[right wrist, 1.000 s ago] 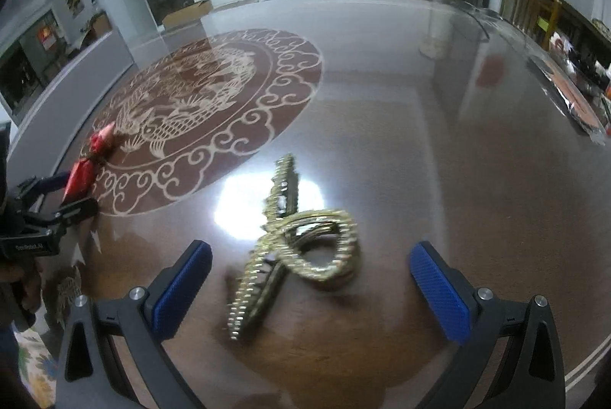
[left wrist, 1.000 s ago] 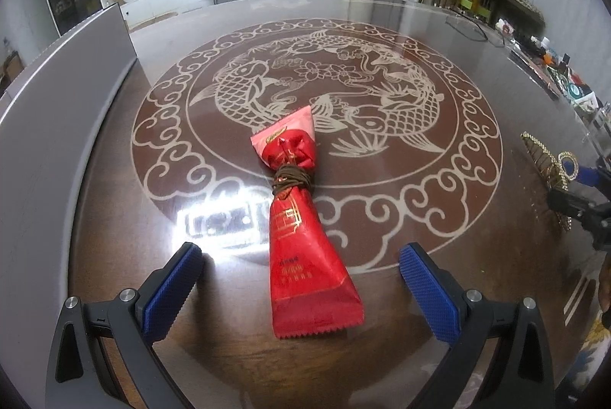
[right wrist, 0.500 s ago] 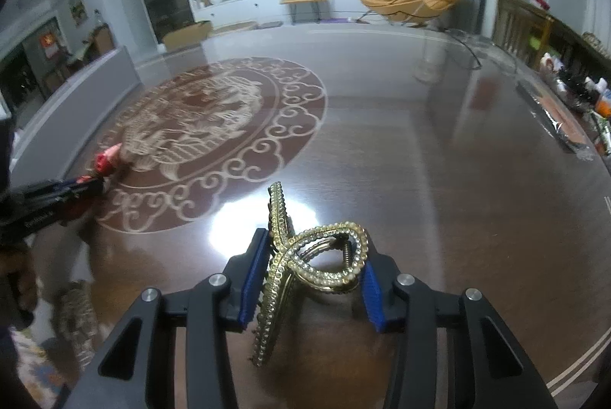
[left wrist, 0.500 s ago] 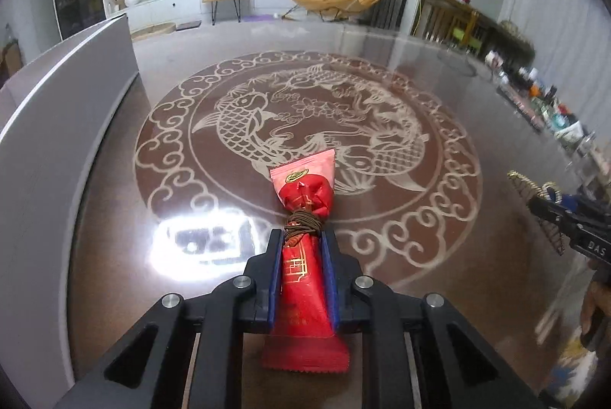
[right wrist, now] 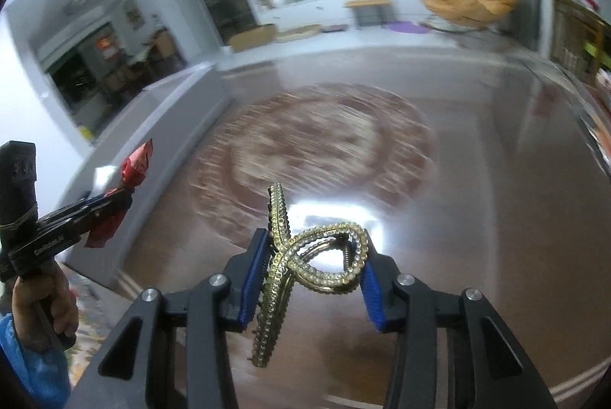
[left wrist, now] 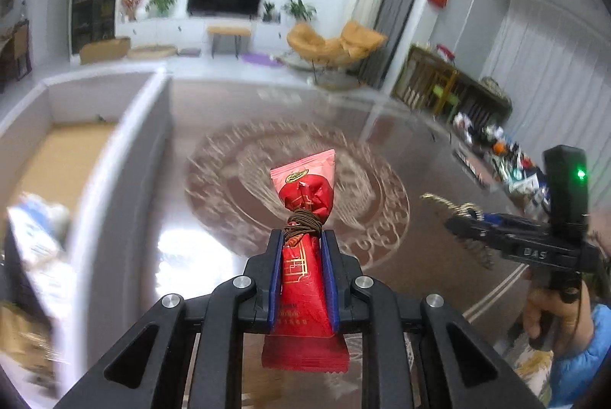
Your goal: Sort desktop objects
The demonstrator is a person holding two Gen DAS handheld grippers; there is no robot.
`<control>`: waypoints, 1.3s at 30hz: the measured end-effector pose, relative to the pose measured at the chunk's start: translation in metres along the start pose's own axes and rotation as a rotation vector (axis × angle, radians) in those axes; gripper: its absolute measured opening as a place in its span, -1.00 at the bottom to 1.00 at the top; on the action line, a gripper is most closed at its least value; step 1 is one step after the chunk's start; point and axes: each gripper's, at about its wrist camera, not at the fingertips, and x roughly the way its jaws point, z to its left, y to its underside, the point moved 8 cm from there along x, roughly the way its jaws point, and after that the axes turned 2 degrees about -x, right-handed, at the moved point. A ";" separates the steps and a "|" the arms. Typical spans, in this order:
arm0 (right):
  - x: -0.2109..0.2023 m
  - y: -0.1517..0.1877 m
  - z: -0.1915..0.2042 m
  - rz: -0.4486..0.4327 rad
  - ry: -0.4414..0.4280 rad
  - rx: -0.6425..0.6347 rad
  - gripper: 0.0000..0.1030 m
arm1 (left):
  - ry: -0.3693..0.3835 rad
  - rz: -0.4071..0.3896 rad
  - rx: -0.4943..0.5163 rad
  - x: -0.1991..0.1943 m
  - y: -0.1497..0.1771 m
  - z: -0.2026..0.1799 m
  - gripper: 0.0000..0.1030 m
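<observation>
My left gripper (left wrist: 302, 244) is shut on a red snack packet (left wrist: 305, 237) tied with brown cord and holds it in the air above the table. My right gripper (right wrist: 311, 252) is shut on a gold beaded hair claw (right wrist: 305, 256), also lifted off the table. The right gripper with the claw (left wrist: 450, 206) shows at the right of the left wrist view. The left gripper with the packet (right wrist: 135, 166) shows at the left of the right wrist view.
A grey-walled storage box (left wrist: 114, 149) stands at the table's left, with a tan floor and some items in its near end. The dark glossy table has a round fish pattern (left wrist: 305, 187). Clutter (left wrist: 504, 157) lies along the far right edge.
Both grippers closed from open, the left on the packet and the right on the hair claw. Both have since lifted their objects off the table.
</observation>
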 end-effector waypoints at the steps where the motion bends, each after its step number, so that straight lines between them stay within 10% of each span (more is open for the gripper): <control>1: 0.001 -0.011 0.017 -0.005 -0.029 -0.018 -0.12 | -0.013 -0.012 -0.004 -0.011 -0.007 0.009 -0.64; 10: 0.029 -0.108 0.221 -0.047 -0.296 -0.251 -0.12 | -0.274 -0.062 -0.146 -0.094 -0.055 0.176 -0.64; 17: 0.101 -0.145 0.326 -0.003 -0.275 -0.452 -0.12 | -0.406 0.011 -0.317 -0.088 -0.023 0.284 -0.64; 31: 0.256 -0.117 0.362 0.244 -0.181 -0.553 -0.09 | -0.455 0.228 -0.370 -0.009 -0.002 0.342 -0.55; 34: 0.276 -0.110 0.357 0.290 -0.164 -0.551 0.92 | -0.489 0.233 -0.357 -0.007 -0.005 0.340 0.38; 35: 0.280 -0.109 0.355 0.300 -0.161 -0.546 0.96 | -0.513 0.225 -0.345 -0.009 -0.008 0.339 0.73; 39: 0.275 -0.116 0.347 0.285 -0.168 -0.523 0.96 | -0.573 0.177 -0.305 -0.017 -0.016 0.328 0.81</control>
